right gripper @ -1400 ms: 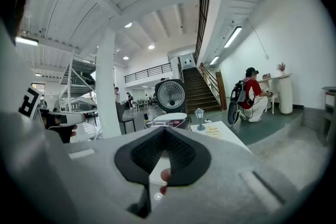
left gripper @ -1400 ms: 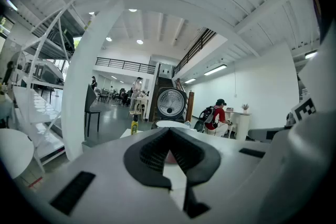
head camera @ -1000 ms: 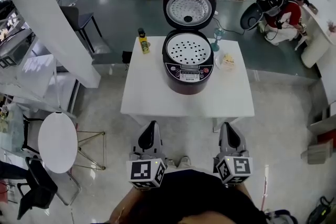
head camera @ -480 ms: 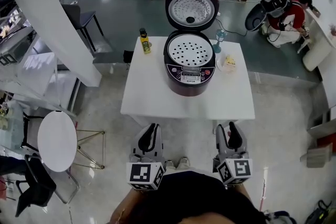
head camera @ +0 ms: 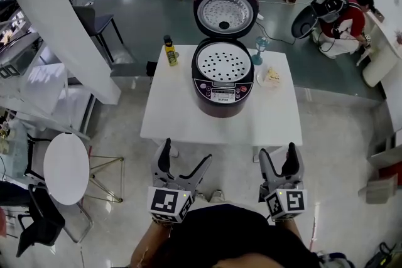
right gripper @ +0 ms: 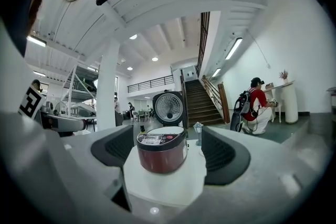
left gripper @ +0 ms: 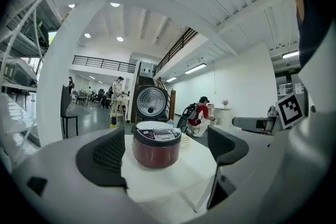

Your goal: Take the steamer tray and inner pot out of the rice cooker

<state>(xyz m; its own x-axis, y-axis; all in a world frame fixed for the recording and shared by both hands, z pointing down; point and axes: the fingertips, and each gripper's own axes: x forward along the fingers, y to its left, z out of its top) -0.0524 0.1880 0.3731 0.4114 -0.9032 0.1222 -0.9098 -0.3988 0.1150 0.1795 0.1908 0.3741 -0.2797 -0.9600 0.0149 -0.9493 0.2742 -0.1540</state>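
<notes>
A dark red rice cooker (head camera: 223,81) stands on the white table (head camera: 188,116), lid (head camera: 225,11) raised behind it. The white perforated steamer tray (head camera: 224,62) lies in its top; the inner pot is hidden beneath. Both grippers hover short of the table's near edge, pointing at the cooker (left gripper: 156,143) (right gripper: 161,151). My left gripper (head camera: 184,164) has its jaws opening wide, nothing between them. My right gripper (head camera: 277,163) is likewise opening and empty.
A yellow bottle (head camera: 170,51) stands left of the cooker; a glass (head camera: 259,47) and a small plate (head camera: 271,76) sit to its right. A round white side table (head camera: 66,167) is at lower left, a pillar (head camera: 56,22) beyond. A person (head camera: 342,19) crouches at back right.
Both grippers went from shut to wide open, the right one starting first. The view has crept slightly nearer to the table.
</notes>
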